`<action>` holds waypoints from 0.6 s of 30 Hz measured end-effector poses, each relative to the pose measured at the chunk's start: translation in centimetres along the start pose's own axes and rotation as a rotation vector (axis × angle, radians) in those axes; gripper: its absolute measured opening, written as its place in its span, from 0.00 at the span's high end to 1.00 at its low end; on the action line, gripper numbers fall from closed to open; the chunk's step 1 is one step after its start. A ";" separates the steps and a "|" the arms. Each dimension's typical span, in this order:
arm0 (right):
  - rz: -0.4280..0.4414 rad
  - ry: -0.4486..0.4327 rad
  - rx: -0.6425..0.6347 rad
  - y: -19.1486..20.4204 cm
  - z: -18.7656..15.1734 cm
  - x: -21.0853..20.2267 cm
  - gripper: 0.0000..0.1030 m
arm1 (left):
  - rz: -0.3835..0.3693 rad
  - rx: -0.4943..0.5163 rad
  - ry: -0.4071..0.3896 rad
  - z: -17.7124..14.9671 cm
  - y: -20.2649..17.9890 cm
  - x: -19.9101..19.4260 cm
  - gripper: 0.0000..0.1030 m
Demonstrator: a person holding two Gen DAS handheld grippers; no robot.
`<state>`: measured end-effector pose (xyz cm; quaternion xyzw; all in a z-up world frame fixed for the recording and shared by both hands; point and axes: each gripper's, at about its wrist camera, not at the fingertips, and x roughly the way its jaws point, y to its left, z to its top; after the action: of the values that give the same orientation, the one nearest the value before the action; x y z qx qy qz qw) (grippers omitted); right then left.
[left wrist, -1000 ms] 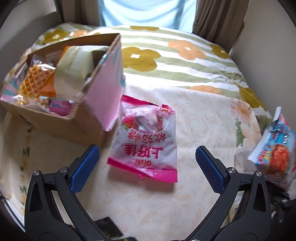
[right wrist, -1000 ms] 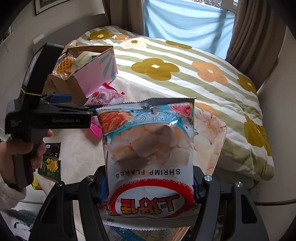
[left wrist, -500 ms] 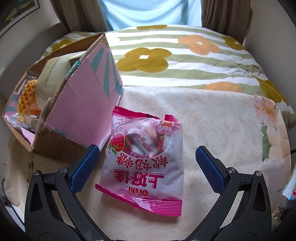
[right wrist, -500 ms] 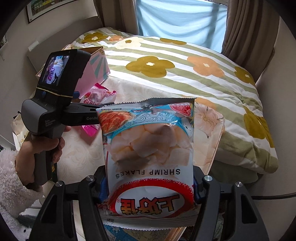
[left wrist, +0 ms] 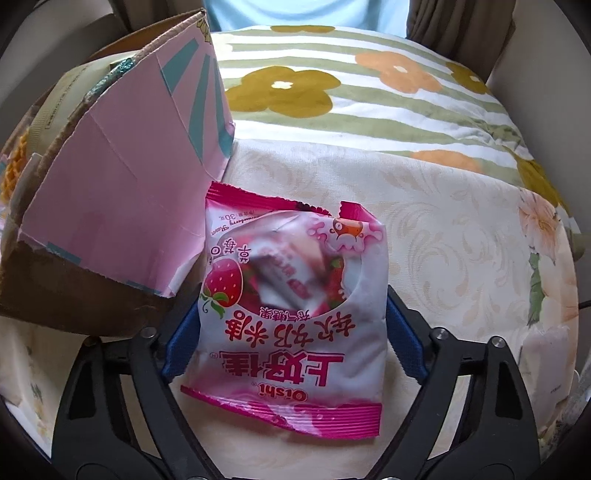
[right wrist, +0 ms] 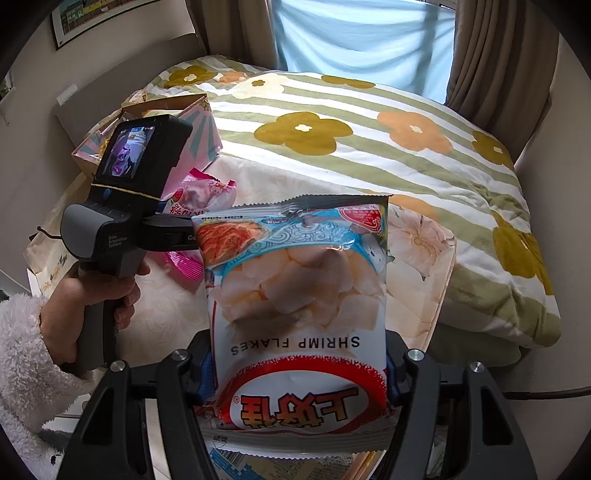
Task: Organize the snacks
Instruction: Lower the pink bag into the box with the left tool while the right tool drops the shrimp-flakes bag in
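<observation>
Left wrist: one pink strawberry bag (left wrist: 291, 295), one cardboard box (left wrist: 122, 206).

Two snack bags: pink strawberry bag (left wrist: 291, 306), shrimp flakes bag (right wrist: 299, 295); one cardboard box (left wrist: 122, 206), contents unclear.

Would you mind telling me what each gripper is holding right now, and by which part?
The right gripper holds the shrimp flakes bag by its lower side edges. The left gripper has just been closing on the pink strawberry candy bag, fingers at its sides.

Home bedroom, bed with flowered striped duvet (right wrist: 369, 122), curtained window (right wrist: 362, 37), framed picture (right wrist: 99, 14)
</observation>
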<state>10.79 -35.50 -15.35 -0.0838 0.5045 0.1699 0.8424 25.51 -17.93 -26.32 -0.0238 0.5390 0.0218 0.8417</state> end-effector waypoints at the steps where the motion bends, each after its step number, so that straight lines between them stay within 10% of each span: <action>1: 0.001 0.000 0.001 0.0 0.0 0.1 0.39 | 0.001 0.001 -0.001 0.0 0.0 -0.1 0.26; 10: 0.012 -0.013 0.008 0.3 0.0 0.0 0.39 | -0.013 0.028 -0.034 -0.4 0.0 -1.7 0.52; 18: 0.005 -0.035 0.009 0.7 0.1 -0.8 0.39 | -0.062 0.040 -0.052 -1.4 0.6 -4.2 0.54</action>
<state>10.30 -35.02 -14.56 -0.0757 0.4909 0.1710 0.8509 22.42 -17.42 -23.09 -0.0229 0.5161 -0.0145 0.8561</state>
